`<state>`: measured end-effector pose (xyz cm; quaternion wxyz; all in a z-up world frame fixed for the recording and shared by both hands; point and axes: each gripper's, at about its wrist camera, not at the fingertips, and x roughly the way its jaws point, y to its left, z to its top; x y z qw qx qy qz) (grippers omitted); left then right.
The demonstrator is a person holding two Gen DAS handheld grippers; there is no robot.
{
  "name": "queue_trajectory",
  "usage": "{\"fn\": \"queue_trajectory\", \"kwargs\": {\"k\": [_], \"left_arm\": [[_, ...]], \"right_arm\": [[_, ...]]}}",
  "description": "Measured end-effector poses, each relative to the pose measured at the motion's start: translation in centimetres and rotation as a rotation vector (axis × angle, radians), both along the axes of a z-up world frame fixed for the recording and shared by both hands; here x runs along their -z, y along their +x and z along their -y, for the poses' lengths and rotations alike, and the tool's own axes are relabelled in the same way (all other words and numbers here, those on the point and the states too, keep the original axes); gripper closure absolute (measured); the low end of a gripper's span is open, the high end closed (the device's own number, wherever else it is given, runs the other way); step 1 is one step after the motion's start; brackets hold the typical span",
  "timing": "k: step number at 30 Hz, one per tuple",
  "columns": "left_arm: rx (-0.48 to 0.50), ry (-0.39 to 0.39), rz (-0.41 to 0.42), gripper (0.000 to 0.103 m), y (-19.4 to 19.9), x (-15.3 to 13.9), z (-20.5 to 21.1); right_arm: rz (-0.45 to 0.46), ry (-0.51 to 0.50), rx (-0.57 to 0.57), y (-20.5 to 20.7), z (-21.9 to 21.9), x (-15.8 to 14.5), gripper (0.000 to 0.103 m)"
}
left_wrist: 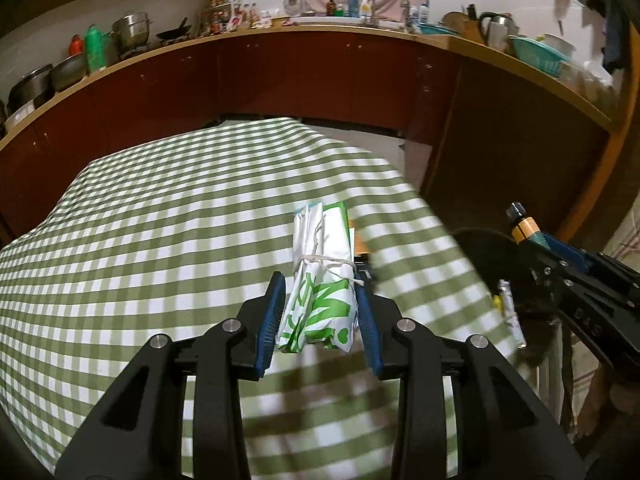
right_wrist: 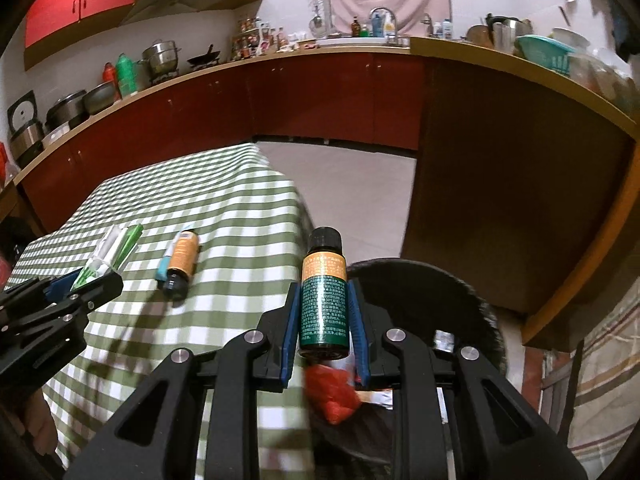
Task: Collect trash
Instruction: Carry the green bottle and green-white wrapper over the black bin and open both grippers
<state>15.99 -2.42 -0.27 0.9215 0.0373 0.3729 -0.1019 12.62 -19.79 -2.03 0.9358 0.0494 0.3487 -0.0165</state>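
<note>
- My left gripper (left_wrist: 320, 312) is closed to the width of a folded green-and-white packet (left_wrist: 322, 280) tied with string, and carries it above the checked tablecloth (left_wrist: 140, 240) at the centre of the left view.
- My right gripper (right_wrist: 323, 320) is closed on a dark green bottle (right_wrist: 323, 300) with a black cap and orange band, cap pointing away, at lower centre of the right view.
- Below and to the right of that bottle sits a round black bin (right_wrist: 432, 296); inside I make out something red (right_wrist: 334, 396) and a bit of foil (contents otherwise hard to read).
- Risk one: the bottle is smooth and round, held only along its sides, so I judge it could slip out before it is over the bin and roll off the table edge.
- Risk two: the packet is soft and only its lower end sits between the pads; a jolt could let it slide or the string catch on a finger.
- Risk three: both tools head for the same bin at the right of the frame, so they may bump.
- Count: two bottles in all, one held and one lying (right_wrist: 181, 264) on the cloth at centre left of the right view; one packet; one bin; two grippers.
</note>
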Motion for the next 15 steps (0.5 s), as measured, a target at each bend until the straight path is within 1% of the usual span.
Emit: {"fn": "queue_trajectory", "kwargs": {"k": [6, 15], "left_arm": [[0.054, 0.002, 0.009, 0.069, -1.6, -0.4, 3.3], [0.123, 0.014, 0.005, 0.069, -2.6, 0.3, 7.8]], "right_arm": [[0.011, -0.002, 0.049, -1.9, 2.5, -0.2, 0.079], [0.02, -0.002, 0.115, -4.1, 6.0, -0.2, 0.079]]}}
